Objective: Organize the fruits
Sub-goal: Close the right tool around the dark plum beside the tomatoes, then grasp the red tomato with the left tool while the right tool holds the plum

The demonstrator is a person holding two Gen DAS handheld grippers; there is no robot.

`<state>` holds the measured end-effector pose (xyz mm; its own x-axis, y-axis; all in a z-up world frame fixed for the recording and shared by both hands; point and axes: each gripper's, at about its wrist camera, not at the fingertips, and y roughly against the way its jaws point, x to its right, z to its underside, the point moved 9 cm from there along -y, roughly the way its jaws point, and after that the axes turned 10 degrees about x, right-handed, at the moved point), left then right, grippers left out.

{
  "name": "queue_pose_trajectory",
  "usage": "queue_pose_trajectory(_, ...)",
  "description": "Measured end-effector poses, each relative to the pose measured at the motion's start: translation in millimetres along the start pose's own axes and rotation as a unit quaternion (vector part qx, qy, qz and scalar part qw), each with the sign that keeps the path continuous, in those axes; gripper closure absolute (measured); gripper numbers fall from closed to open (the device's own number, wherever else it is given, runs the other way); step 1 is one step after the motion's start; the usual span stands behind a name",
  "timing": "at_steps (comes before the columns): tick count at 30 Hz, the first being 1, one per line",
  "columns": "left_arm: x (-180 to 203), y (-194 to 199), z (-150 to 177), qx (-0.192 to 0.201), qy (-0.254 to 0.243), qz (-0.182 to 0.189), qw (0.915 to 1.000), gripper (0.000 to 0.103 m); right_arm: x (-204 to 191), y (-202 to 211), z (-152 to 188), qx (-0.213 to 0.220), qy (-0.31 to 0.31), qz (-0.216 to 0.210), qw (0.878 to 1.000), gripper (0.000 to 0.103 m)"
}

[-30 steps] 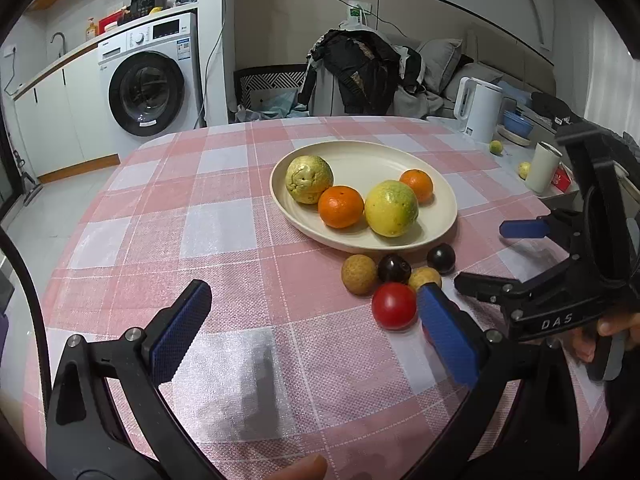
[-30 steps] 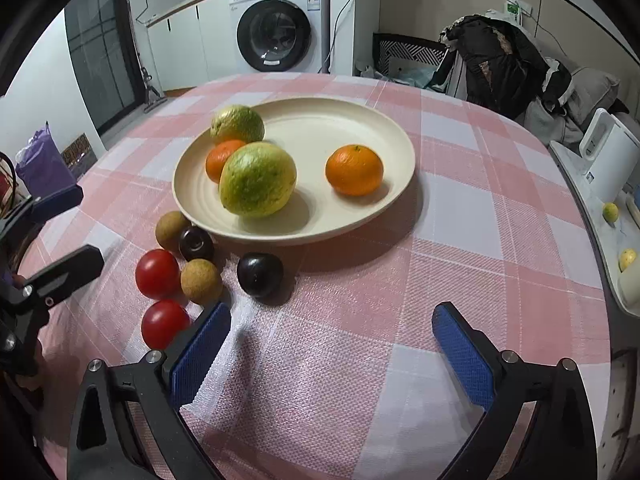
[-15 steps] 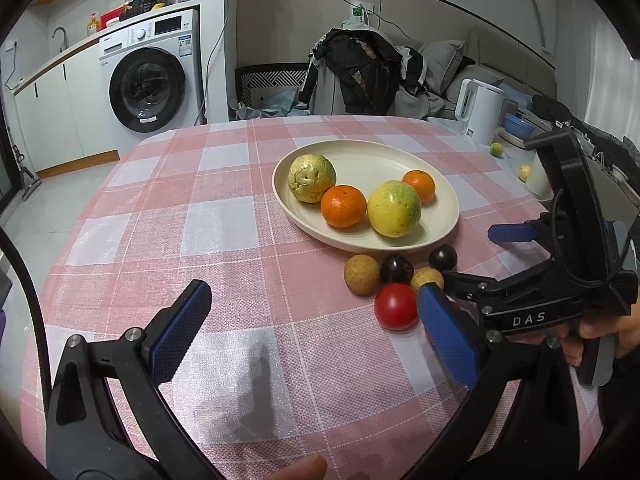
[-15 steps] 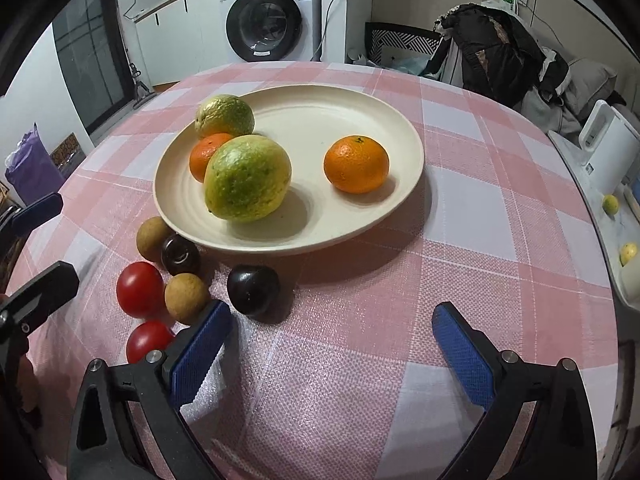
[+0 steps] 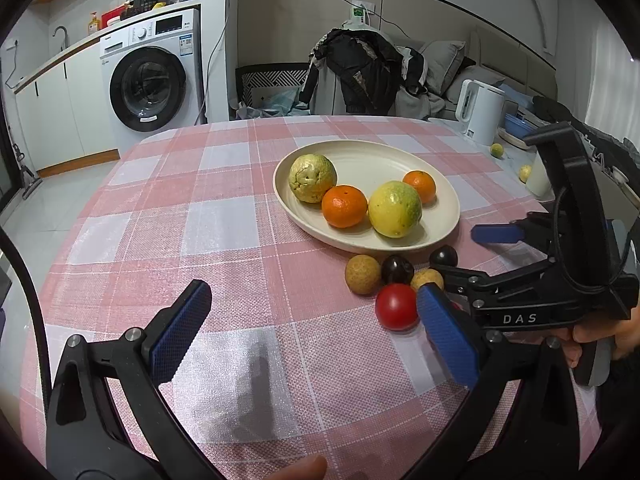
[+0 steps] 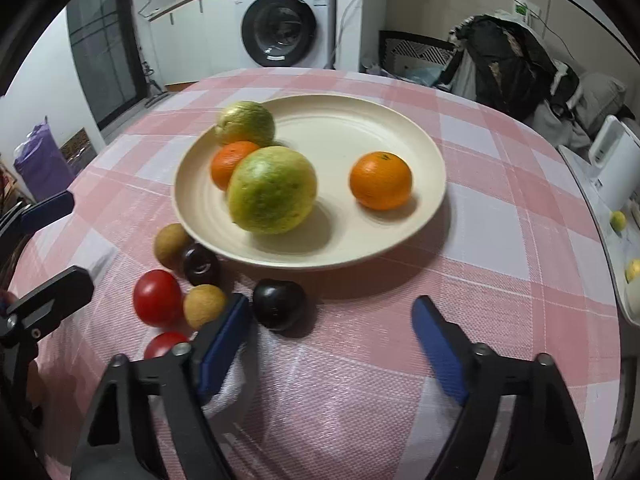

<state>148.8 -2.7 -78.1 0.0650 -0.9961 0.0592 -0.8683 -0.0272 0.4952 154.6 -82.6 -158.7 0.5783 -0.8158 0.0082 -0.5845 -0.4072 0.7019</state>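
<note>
Nearest in the left wrist view, the left gripper point(image 5: 308, 332) hangs over bare checked cloth with its blue-padded fingers point(image 5: 180, 332) spread wide and nothing between them. Its right finger sits just in front of a red tomato point(image 5: 396, 306).

In the right wrist view, the right gripper point(image 6: 332, 340) is likewise released, fingers point(image 6: 438, 344) wide apart and empty, low over the surface point(image 6: 480, 280). Its left finger lies just beside a dark plum point(image 6: 279, 304), which sits at the inner edge of the gap; whether they touch is hard to tell. A second tomato point(image 6: 164, 344) is half hidden behind that finger.

Just beyond, the small fruits cluster on the cloth at the near rim of the plate point(image 6: 400, 128): the red tomato, a tan longan point(image 6: 204, 306) touching it, another plum point(image 6: 201, 264) behind them, and a second longan point(image 6: 172, 246) beside the rim.

On the plate, a large green-yellow fruit point(image 6: 272, 190) lies nearest, with an orange point(image 6: 230, 162) close behind it and a bumpy green fruit point(image 6: 245, 123) at the far left rim. A second orange point(image 6: 380, 180) sits apart on the right half.

Farther off stand a washing machine point(image 6: 286, 28), clothes piled on a chair point(image 6: 504, 64), and a white kettle point(image 5: 480, 110) on a side counter.
</note>
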Motion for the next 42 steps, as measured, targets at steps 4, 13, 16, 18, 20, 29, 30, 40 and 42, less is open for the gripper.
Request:
queue_pose_trajectory(4, -0.2, -0.7, 0.7, 0.0, -0.002, 0.0, 1.0, 0.001, -9.7, 4.0, -1.4, 0.007, 0.016, -0.016, 1.0, 0.045)
queue_pose_trajectory(13, 2.6, 0.0, 1.7, -0.003, -0.005, 0.005, 1.0, 0.001, -22.1, 8.2, -0.7, 0.014, 0.019, -0.05, 0.998, 0.072)
queue_pose_trajectory(16, 4.2, 0.3, 1.9, -0.004, -0.001, 0.011, 0.9999, 0.001, -24.2, 11.4, 0.2, 0.015, 0.013, -0.061, 0.998, 0.077)
queue_pose_trajectory(18, 6.6, 0.5, 2.5, -0.005, -0.002, 0.017, 0.9998, 0.001, -23.6, 12.8, -1.1, 0.018, 0.011, -0.065, 0.998, 0.077)
queue_pose_trajectory(20, 8.1, -0.3, 3.3, -0.008, -0.007, 0.017, 0.9998, 0.001, -24.0, 16.4, -1.5, 0.02, 0.012, -0.069, 0.997, 0.077)
queue_pose_trajectory(29, 14.3, -10.7, 11.5, -0.044, 0.006, 0.034, 0.9984, 0.001, -9.0, 45.6, -7.6, 0.045, 0.008, -0.07, 0.996, 0.077)
queue_pose_trajectory(30, 14.6, -12.8, 12.1, -0.046, 0.007, 0.034, 0.9983, 0.001, -7.1, 47.3, -8.7, 0.047, 0.005, -0.071, 0.996, 0.077)
queue_pose_trajectory(40, 25.4, -39.9, 14.2, -0.077, 0.007, 0.047, 0.996, 0.007, -1.2, 48.8, -12.1, 0.052, 0.003, -0.065, 0.997, 0.077)
queue_pose_trajectory(42, 28.2, -44.2, 14.6, -0.081, 0.002, 0.048, 0.9956, 0.01, -1.2, 49.1, -11.8, 0.052, 0.004, -0.064, 0.997, 0.077)
